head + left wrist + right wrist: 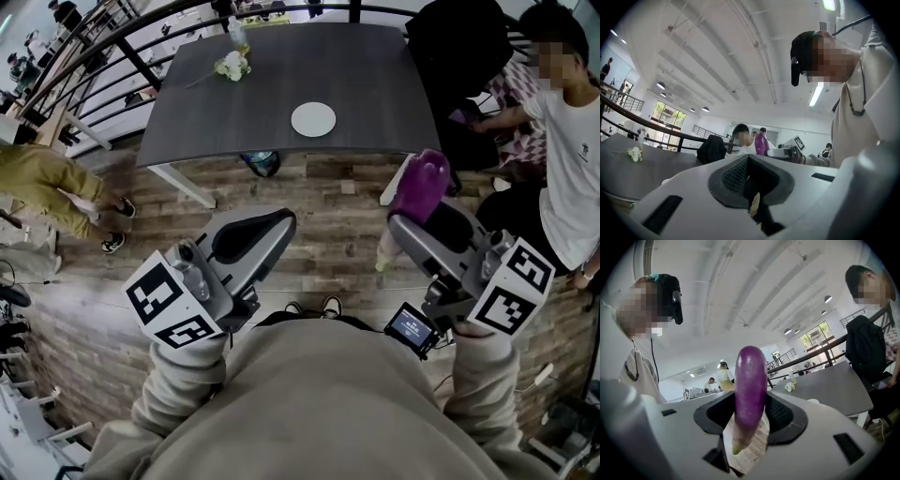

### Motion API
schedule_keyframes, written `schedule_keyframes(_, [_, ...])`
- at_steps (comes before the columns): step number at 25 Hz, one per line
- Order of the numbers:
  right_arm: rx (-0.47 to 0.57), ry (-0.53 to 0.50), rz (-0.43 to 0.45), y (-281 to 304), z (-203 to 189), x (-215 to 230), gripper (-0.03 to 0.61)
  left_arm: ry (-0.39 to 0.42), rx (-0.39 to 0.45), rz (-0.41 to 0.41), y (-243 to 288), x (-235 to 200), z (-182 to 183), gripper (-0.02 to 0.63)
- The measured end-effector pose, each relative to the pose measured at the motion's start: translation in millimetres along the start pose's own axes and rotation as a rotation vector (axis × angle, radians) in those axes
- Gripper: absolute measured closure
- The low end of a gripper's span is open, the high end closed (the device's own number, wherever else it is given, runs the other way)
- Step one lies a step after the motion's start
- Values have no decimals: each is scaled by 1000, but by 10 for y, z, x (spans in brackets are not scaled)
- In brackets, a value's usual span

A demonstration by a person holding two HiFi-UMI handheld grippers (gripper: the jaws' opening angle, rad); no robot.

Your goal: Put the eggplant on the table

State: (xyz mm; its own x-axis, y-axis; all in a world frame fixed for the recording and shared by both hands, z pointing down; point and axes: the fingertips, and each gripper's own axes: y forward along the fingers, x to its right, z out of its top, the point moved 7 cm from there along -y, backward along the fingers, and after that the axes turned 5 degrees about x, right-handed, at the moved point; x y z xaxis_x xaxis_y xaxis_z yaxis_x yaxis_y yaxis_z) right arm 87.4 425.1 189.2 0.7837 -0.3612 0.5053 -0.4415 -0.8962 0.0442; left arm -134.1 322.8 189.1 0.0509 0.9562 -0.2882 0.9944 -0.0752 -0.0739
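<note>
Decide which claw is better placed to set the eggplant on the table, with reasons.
Right: the right claw grips the eggplant, facing the table; the left claw is shut and empty.

Plate [313,119] on table [281,89]; flowers [232,66] behind, leftward.

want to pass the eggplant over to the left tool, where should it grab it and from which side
Probably the rounded purple top of the eggplant, which stands roughly upright and sticks out free above the right tool. The pale stem end below tapers thin. Bring the left tool in level from its own side, jaws opened across the body's width.
</note>
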Motion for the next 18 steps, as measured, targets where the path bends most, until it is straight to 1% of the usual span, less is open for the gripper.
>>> schedule_keyframes(5, [9,-15,30,-40,63,66,368,31,-3,1,141,13,54,609])
schedule_keyframes(10, [17,-11,44,-127,74,145,367,-2,49,-1,193,74,102,609])
schedule_keyframes(14, [17,-5,62,-128,69,149,368,12,37,16,165,81,100,609])
schedule_keyframes(18, [11,-3,66,-87,102,151,367,10,35,32,137,41,126,609])
